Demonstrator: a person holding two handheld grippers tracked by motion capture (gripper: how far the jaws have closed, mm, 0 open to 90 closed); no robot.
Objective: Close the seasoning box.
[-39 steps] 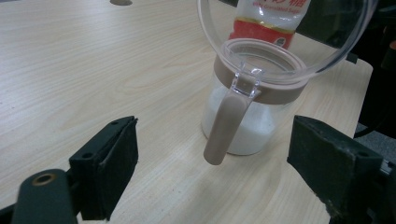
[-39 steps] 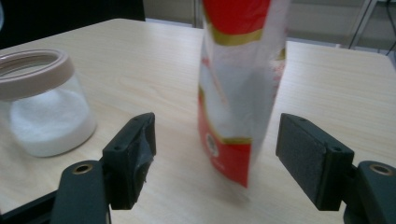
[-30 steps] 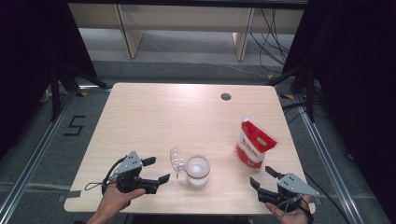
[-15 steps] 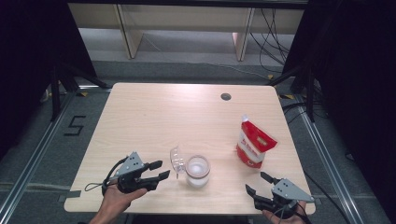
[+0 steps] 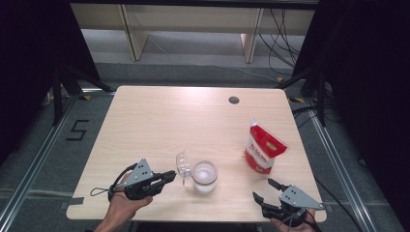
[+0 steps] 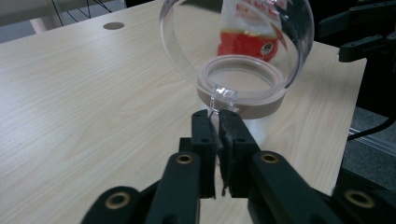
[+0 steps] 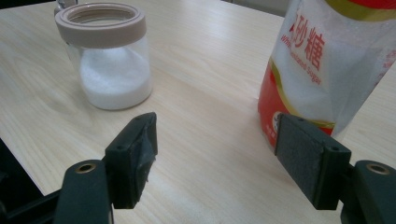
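High view. The left tongs (image 5: pixel 170 176) are held low over the pale wood-grain bench (image 5: pixel 159 121), pointing at the small clear glass jar with a beige ring collar (image 5: pixel 204 177), which stands just beyond the tips. The jar's clear domed plastic lid (image 5: pixel 183 165) stands swung open on the side facing these tongs, so the tab can be reached without the jar being moved. The jaws have just been closing. The right tongs (image 5: pixel 265 190) rest near the bench edge, released, with the red and white plastic pouch of sugar (image 5: pixel 263 152) standing upright just beyond them, apparently kept close for pouring.

Left gripper view. The left tongs (image 6: pixel 215 122) are clenched on the small clear tab (image 6: pixel 222 94) at the lid rim; the tab's lower edge is pinched between the black rubber-faced pads. The lid (image 6: pixel 196 42) is a smooth, transparent dome, tilted upright behind the collar (image 6: pixel 243 91), which is matte and round. The pouch (image 6: pixel 247 32) is seen through the dome.

Right gripper view. The right tongs (image 7: pixel 215 154) are spread wide with nothing between the pads. The jar (image 7: pixel 109 56) stands ahead of the left-hand pad, well apart, roughly a third full of white granular sugar (image 7: pixel 114 77). The pouch (image 7: pixel 322 65) stands just beyond the other pad; glossy film, translucent above, red below.
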